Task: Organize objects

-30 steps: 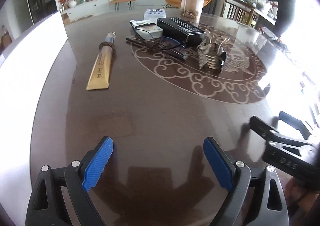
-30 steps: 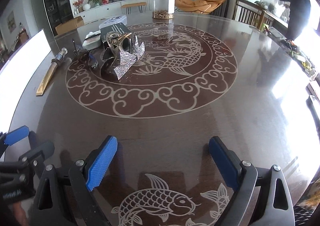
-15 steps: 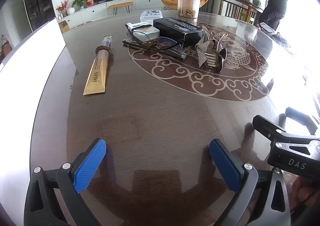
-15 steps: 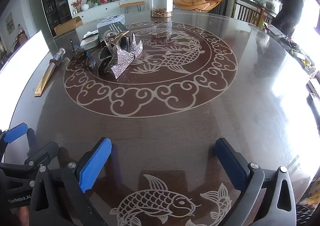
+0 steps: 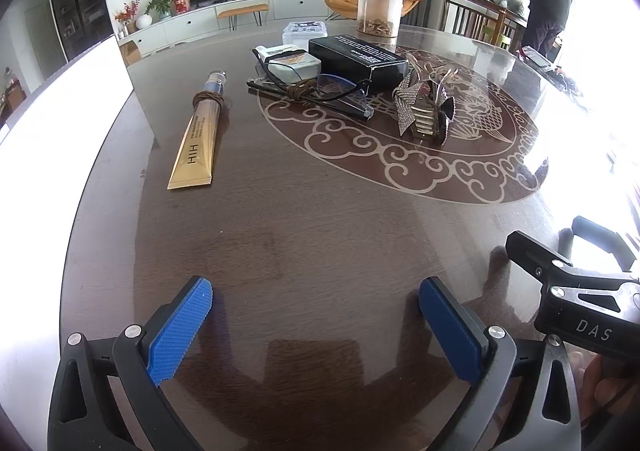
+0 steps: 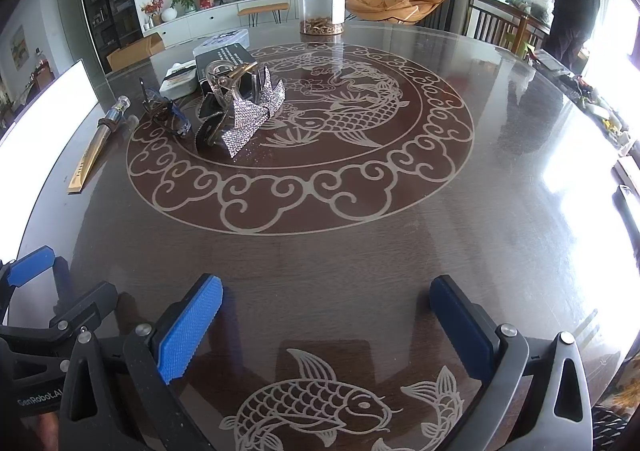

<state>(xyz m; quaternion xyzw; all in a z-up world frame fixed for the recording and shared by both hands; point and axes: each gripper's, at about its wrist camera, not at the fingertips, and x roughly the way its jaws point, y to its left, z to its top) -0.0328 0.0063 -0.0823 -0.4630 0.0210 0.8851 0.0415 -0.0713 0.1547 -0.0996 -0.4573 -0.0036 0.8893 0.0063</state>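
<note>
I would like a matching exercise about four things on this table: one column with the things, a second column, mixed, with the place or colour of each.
Things:
1. tube
2. clear jar
3. glasses
4. long box

Descriptions:
A. black, with white print on top
B. gold, lying apart on the left, a brown band around its neck
C. standing upright at the far side, black lid
D. lying in front of the white pack, a brown cord across them

Pairs: 1-B, 2-C, 3-D, 4-A
</note>
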